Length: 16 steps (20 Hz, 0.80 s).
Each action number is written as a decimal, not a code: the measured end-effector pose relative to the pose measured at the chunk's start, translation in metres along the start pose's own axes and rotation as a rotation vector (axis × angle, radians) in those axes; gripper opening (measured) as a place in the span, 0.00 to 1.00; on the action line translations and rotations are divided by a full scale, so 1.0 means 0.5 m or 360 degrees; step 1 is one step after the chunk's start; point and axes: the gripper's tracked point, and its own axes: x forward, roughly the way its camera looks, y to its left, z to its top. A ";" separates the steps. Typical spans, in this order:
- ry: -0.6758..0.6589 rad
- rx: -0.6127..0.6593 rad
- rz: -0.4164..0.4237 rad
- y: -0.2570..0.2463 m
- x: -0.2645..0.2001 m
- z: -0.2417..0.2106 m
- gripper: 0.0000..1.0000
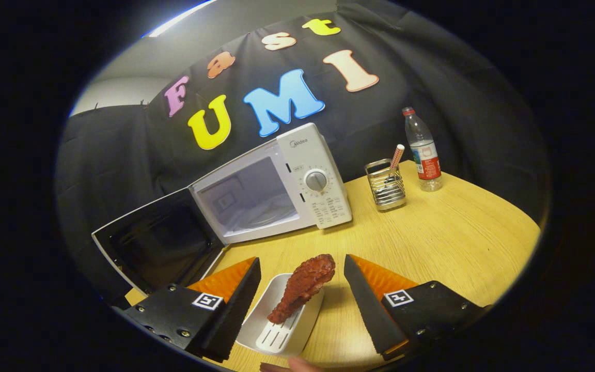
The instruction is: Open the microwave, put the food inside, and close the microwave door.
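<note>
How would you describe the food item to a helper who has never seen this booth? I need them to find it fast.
Start at the white microwave standing with its door open on the wooden table. In front of it lies a small white tray, between the open gripper fingers. The chicken drumstick on it is the only reddish-brown, glazed thing on the table.

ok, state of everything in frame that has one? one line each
microwave: door swung fully open, cavity lit
gripper: jaws open, straddling the food, not touching it
chicken drumstick: lying on white tray, ungrasped
water bottle: upright, capped
metal holder: upright, one straw inside
</note>
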 end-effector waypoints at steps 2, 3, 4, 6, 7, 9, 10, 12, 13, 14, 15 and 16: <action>0.0058 0.0030 0.0002 -0.004 0.022 -0.023 0.98; 0.0080 0.0028 -0.0001 -0.007 0.033 -0.030 0.97; 0.0100 0.0027 -0.0003 -0.011 0.045 -0.037 0.97; 0.0139 0.0105 0.0110 0.012 0.047 -0.048 0.93; 0.0133 0.0139 0.0057 -0.002 0.050 -0.044 0.79; 0.0091 0.0246 0.0092 0.000 0.040 -0.027 0.27; 0.0077 0.0236 0.0084 0.007 0.038 -0.025 0.17; 0.0049 0.0173 0.0113 0.029 0.026 -0.018 0.16; 0.0043 0.0177 0.0144 0.045 0.021 -0.010 0.17; 0.0037 0.0186 0.0149 0.048 0.018 -0.001 0.16; 0.0019 0.0192 0.0132 0.049 0.017 0.014 0.16; 0.0010 0.0198 0.0125 0.053 0.015 0.023 0.16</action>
